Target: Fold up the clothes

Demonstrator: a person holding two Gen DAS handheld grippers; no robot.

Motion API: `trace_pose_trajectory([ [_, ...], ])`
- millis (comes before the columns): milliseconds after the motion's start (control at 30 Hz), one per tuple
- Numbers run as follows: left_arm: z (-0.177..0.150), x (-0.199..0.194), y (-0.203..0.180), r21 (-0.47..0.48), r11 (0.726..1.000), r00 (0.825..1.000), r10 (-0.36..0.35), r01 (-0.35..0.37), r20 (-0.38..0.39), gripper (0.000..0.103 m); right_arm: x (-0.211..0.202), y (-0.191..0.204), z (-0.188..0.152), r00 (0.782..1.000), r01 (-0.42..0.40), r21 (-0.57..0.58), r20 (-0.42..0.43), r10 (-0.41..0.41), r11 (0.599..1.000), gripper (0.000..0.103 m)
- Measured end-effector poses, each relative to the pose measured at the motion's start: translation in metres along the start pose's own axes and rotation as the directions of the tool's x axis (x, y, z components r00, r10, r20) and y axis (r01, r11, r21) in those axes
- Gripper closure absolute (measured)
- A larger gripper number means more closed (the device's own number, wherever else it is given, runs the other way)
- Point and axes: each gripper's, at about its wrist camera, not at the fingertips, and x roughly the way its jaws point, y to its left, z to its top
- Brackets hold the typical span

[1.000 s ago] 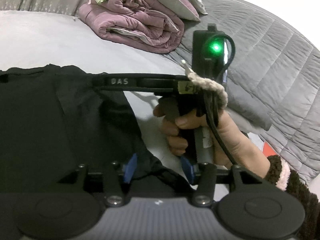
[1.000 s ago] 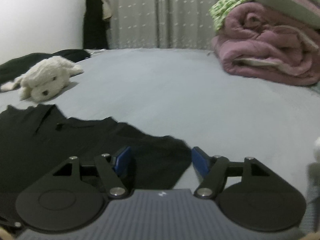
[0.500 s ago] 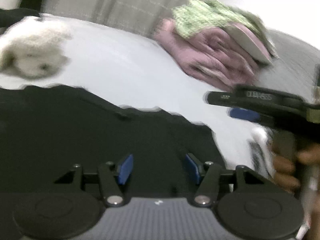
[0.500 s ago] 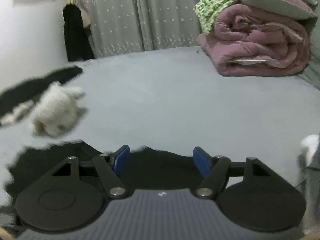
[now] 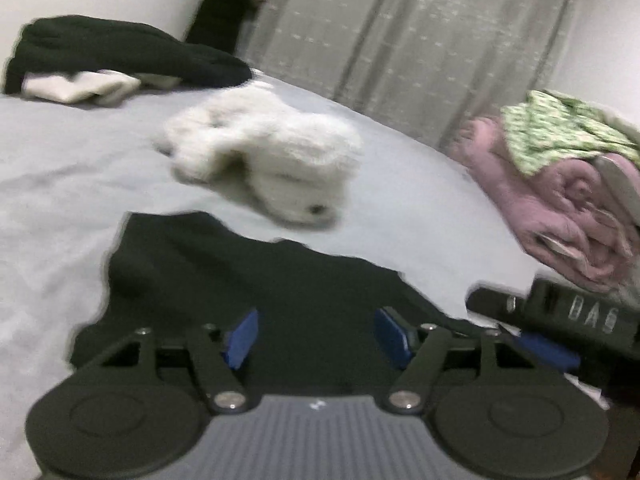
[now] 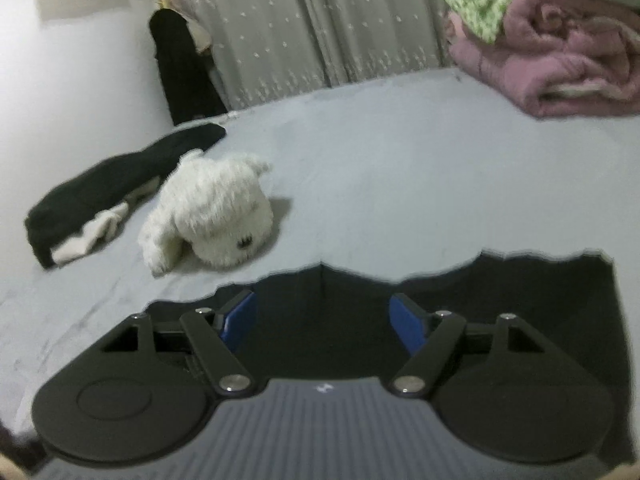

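Two grippers, left [image 5: 316, 338] and right [image 6: 322, 320], jaws spread, grasping nothing, poised over black garment [image 6: 460, 300] lying spread at bed's [image 6: 400, 168] near edge, likely for folding; stuffed dog [image 6: 216, 216] beyond.

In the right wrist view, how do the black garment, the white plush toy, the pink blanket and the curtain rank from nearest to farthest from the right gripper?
From the right gripper, its jaws open:
1. Black garment, directly under and ahead of it.
2. White plush toy, ahead on the left.
3. Pink blanket, far right on the bed.
4. Curtain, behind the bed, at the back.
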Motion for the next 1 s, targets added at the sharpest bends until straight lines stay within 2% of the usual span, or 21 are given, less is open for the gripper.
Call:
trace_pose_trajectory([
  [133,0.002,0.001,0.010,-0.005,0.998,0.998,0.063,-0.063,0.001,0.034,0.015,0.005,-0.022,0.999,0.051,-0.011,-0.006,-0.051,0.999,0.026],
  [233,0.004,0.001,0.018,-0.009,0.994,0.994,0.110,-0.110,0.002,0.034,0.025,0.008,-0.038,0.999,0.035,-0.025,-0.028,-0.036,0.999,0.026],
  [367,0.006,0.002,0.028,-0.015,0.985,0.985,0.172,-0.172,0.003,0.031,0.029,0.014,-0.046,0.998,0.041,-0.074,-0.035,-0.044,0.996,0.026],
  [500,0.008,-0.004,0.024,-0.003,0.981,0.981,0.192,-0.192,0.030,0.024,0.024,0.009,-0.047,0.998,0.061,-0.089,0.002,-0.061,0.994,0.026],
  [600,0.012,-0.003,0.021,0.065,0.963,0.965,0.260,-0.261,0.034,0.023,0.025,-0.002,-0.048,1.000,0.020,-0.029,-0.020,-0.020,0.999,0.026],
  [667,0.017,-0.004,0.022,0.105,0.943,0.949,0.313,-0.316,0.046,0.022,0.025,-0.003,-0.048,1.000,0.012,-0.018,-0.021,-0.012,1.000,0.026],
  [733,0.022,-0.003,0.026,0.137,0.930,0.940,0.338,-0.342,0.052,0.022,0.025,-0.002,-0.048,1.000,0.008,-0.021,-0.021,-0.008,1.000,0.026],
  [933,0.023,0.001,0.043,0.285,0.904,0.948,0.312,-0.319,0.071,0.019,0.027,0.002,-0.048,1.000,0.013,-0.032,-0.022,-0.013,0.999,0.026],
  [1000,0.020,-0.001,0.062,0.240,0.918,0.948,0.297,-0.317,0.116,0.019,0.028,0.002,-0.048,1.000,0.017,-0.035,-0.021,-0.018,0.999,0.026],
])
